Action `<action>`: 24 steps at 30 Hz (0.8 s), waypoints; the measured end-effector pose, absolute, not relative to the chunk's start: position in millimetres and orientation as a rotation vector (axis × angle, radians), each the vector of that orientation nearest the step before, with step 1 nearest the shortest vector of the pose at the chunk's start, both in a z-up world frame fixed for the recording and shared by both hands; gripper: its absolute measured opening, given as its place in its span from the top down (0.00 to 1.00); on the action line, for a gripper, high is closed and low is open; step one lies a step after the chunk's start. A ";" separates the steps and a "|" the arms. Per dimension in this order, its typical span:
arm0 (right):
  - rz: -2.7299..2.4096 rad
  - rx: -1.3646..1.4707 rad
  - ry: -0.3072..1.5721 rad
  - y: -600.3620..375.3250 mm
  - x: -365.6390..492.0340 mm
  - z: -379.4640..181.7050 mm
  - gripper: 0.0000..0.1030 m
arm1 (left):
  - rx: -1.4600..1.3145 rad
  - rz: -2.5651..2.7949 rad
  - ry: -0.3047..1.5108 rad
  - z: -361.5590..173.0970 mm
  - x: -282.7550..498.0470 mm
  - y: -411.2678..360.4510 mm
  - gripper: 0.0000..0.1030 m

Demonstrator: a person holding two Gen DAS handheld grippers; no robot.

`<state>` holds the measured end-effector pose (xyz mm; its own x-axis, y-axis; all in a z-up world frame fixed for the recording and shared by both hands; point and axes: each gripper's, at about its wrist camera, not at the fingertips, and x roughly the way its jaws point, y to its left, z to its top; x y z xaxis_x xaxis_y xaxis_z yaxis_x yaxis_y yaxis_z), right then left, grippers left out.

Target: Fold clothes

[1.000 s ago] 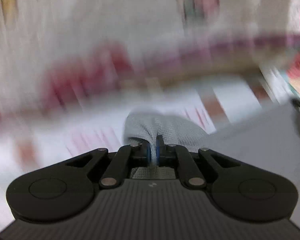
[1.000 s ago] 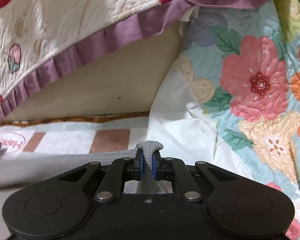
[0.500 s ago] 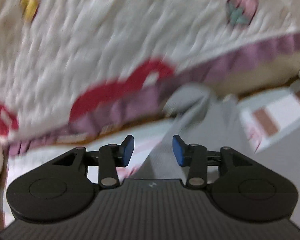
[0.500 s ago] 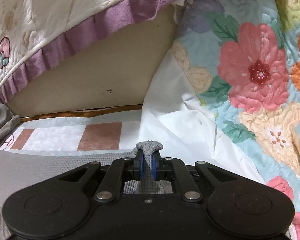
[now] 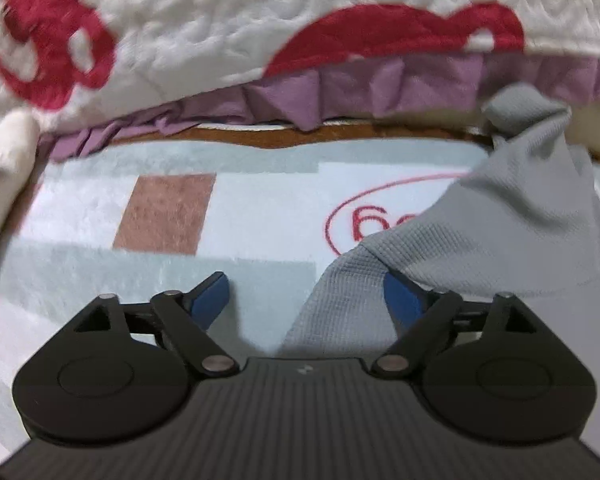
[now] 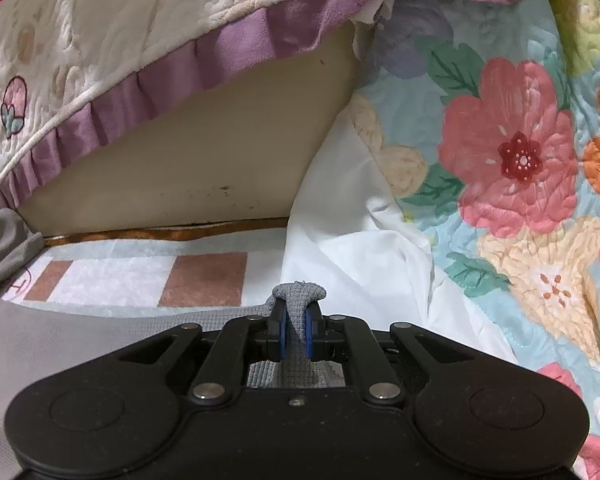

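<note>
A patterned rug (image 5: 236,216) lies below a quilt (image 5: 228,32). The left gripper (image 5: 306,294) gapes wide, the grey garment (image 5: 512,224) draped beside its right finger; the right gripper (image 6: 296,330) pinches a fold.

A pale blue-and-white patterned rug (image 5: 228,236) carries the grey garment (image 5: 500,236) — spread toward four o'clock, one corner peaking up.

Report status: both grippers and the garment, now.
Left gripper open, empty. Right gripper shut on grey garment. Garment peaked beside quilt. Nothing blocking.
</note>
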<state>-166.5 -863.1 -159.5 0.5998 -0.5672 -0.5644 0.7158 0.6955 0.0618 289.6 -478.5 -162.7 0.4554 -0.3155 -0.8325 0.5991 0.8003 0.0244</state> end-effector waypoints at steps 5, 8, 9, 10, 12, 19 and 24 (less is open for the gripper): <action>-0.749 0.274 0.525 -860.3 -167.2 -153.4 0.91 | 0.280 -0.494 0.983 -166.9 275.3 -473.9 0.00; -0.752 0.271 0.521 -859.4 -167.5 -152.9 0.91 | 0.316 -0.577 0.936 -166.5 263.9 -476.3 0.18; -0.752 0.263 0.519 -858.6 -167.2 -152.3 0.91 | 0.317 -0.609 0.924 -162.9 260.0 -476.6 0.42; -0.751 0.256 0.518 -857.9 -166.8 -151.7 0.91 | 0.339 -0.650 0.907 -158.3 255.6 -479.1 0.58; -0.750 0.240 0.515 -856.4 -166.2 -150.4 0.91 | 0.440 -0.667 0.872 -149.9 247.3 -488.5 0.96; -0.746 0.185 0.505 -851.1 -163.9 -146.2 0.91 | 0.409 -0.522 0.669 -132.4 258.3 -477.5 0.98; -0.813 0.107 0.576 -846.7 -155.5 -155.7 0.83 | 0.375 -0.414 0.765 -145.5 273.3 -457.5 0.92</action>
<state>-155.5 -846.7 -155.7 0.5434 -0.6554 -0.5245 0.7120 0.6908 -0.1256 273.3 -457.5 -145.5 0.6491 -0.2218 -0.7276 0.4878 0.8553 0.1745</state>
